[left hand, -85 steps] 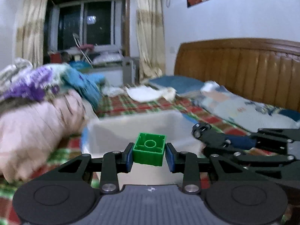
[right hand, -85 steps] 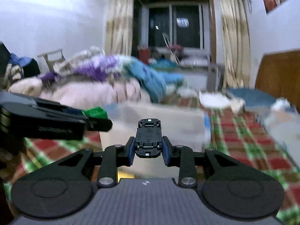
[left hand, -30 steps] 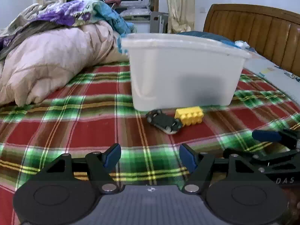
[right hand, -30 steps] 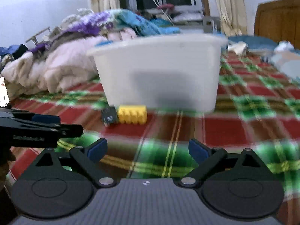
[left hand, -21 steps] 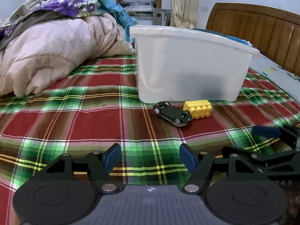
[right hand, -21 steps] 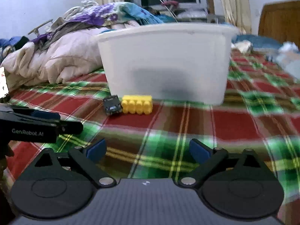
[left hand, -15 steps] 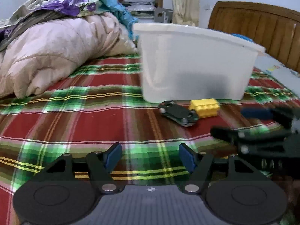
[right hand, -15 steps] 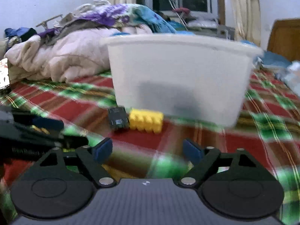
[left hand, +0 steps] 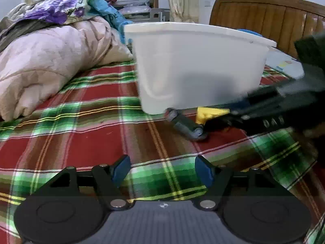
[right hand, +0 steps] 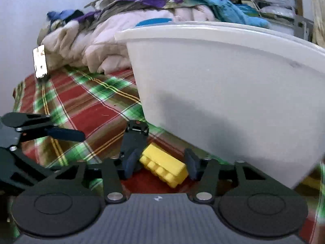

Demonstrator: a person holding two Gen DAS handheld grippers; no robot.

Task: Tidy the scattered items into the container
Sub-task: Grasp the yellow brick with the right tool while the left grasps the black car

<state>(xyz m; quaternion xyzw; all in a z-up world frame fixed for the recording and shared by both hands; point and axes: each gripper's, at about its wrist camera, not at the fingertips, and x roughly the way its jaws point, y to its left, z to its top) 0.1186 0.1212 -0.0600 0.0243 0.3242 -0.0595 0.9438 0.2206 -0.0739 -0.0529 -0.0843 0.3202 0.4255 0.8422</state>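
A white plastic bin (left hand: 199, 65) stands on the plaid bedspread; it also fills the right of the right wrist view (right hand: 233, 93). A yellow brick (right hand: 164, 167) and a black toy car (right hand: 135, 140) lie on the bed at the bin's near side. My right gripper (right hand: 160, 165) is open, with its fingers on either side of the yellow brick. In the left wrist view the right gripper (left hand: 239, 111) reaches in from the right and hides most of the brick (left hand: 209, 112), next to the car (left hand: 186, 126). My left gripper (left hand: 162, 170) is open and empty, low over the bed short of the car.
A heap of pink and purple quilts (left hand: 50, 57) lies to the left of the bin. A wooden headboard (left hand: 264, 18) stands behind it on the right. A small white card-like object (right hand: 40, 61) stands at the bed's far left edge.
Both grippers had dropped their green brick and black car earlier. My right gripper has moved forward and down until its open fingers straddle the yellow brick. The left gripper has crept closer.
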